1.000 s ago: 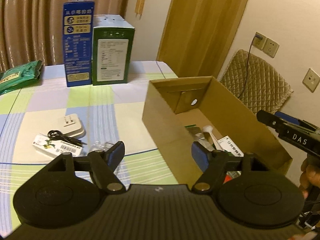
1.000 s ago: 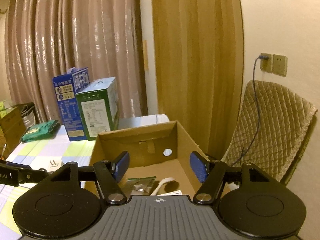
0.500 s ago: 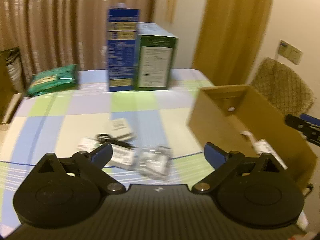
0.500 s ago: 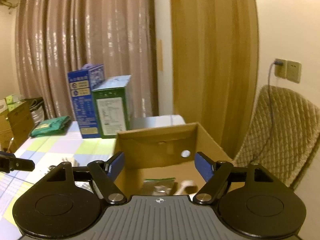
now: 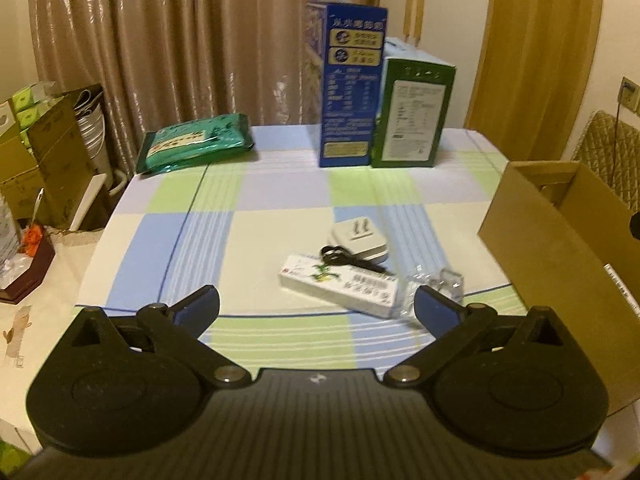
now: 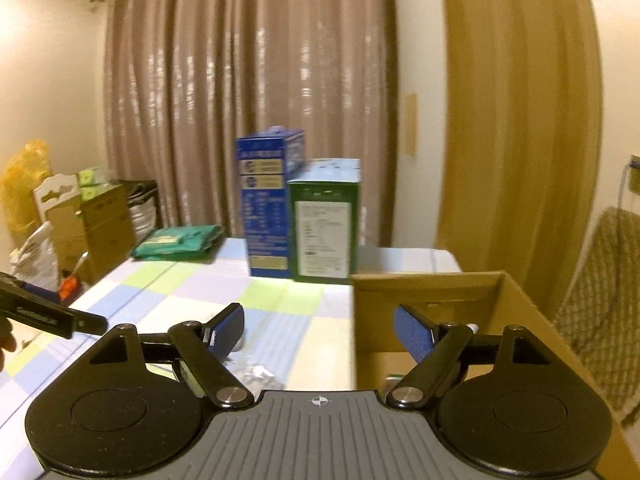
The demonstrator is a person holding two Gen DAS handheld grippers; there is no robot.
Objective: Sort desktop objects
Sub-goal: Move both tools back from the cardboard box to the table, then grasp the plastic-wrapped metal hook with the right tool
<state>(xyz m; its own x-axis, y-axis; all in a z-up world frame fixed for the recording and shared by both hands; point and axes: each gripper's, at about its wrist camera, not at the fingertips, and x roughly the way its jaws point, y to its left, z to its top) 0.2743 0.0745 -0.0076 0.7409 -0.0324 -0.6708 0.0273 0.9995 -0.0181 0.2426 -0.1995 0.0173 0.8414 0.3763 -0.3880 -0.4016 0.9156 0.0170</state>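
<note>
My left gripper (image 5: pixel 316 310) is open and empty, held above the near part of the checked tablecloth (image 5: pixel 280 192). Just beyond its fingers lie a white flat box (image 5: pixel 340 286), a white plug adapter (image 5: pixel 359 237) with a black cable (image 5: pixel 344 258), and a clear plastic bag (image 5: pixel 438 284). The open cardboard box (image 5: pixel 560 248) stands at the right. My right gripper (image 6: pixel 318 332) is open and empty, over the left wall of the cardboard box (image 6: pixel 440 292). The clear bag (image 6: pixel 258 372) shows below it, and the left gripper's finger (image 6: pixel 48 314) enters from the left.
A blue carton (image 5: pixel 348 84) and a green carton (image 5: pixel 412 112) stand at the table's far side, with a green packet (image 5: pixel 196 144) to their left. Cardboard boxes and clutter (image 5: pixel 44 160) stand off the table's left edge. A quilted chair (image 6: pixel 600 300) is at the right.
My left gripper has swung left from the cardboard box to face the loose items on the cloth, and its jaws have opened wider. My right gripper has turned left, toward the table.
</note>
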